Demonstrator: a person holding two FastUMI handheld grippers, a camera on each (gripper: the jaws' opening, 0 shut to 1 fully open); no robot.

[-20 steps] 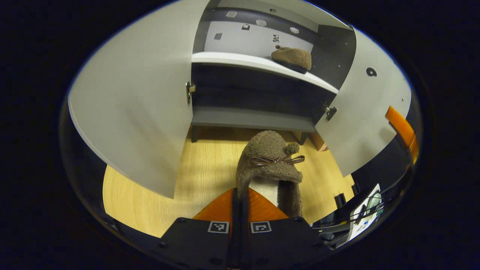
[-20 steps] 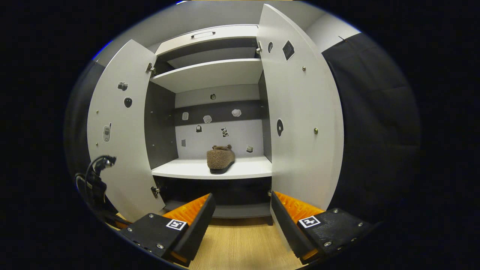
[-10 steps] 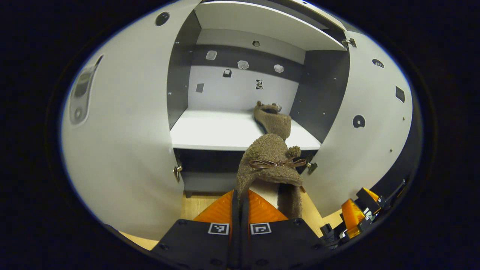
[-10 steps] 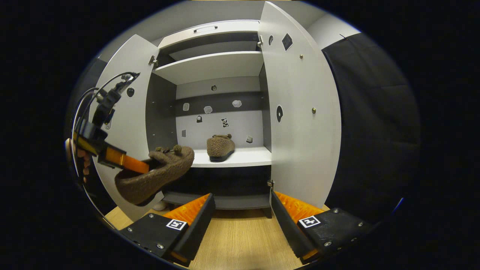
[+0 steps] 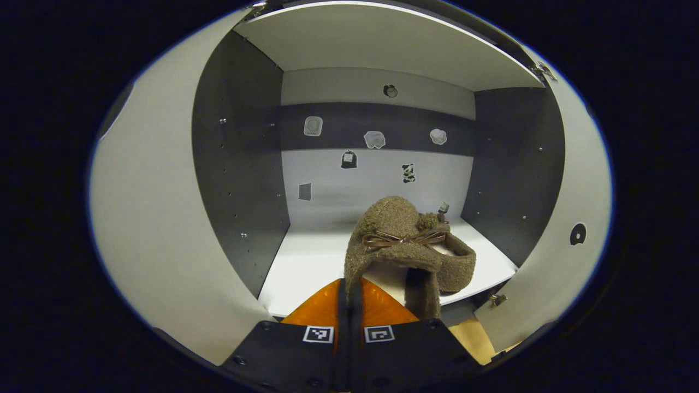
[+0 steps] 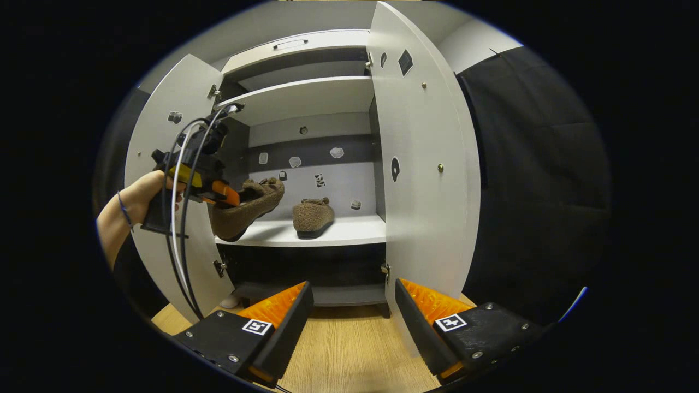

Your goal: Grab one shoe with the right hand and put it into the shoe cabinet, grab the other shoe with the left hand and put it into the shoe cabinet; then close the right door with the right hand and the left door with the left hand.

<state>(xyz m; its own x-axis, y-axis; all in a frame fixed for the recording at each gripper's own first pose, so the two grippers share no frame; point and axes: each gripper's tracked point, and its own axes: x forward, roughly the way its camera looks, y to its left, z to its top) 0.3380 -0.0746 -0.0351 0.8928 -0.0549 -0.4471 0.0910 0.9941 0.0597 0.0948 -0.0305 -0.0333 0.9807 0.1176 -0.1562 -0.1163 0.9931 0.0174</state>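
Left tongs (image 5: 349, 305): clamped on the heel rim of a shoe (image 5: 401, 240) — held above the shelf (image 5: 306, 267) inside the cabinet (image 5: 240, 180).
Right tongs (image 6: 349, 311): wide apart, holding nothing, low over the floor (image 6: 349, 355).
Other shoe (image 6: 312, 216): resting on the shelf — between the doors (image 6: 420, 180), both open.

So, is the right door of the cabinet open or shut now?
Open. The right door stands swung out from the cabinet, and both shelves show inside, one shoe resting there.
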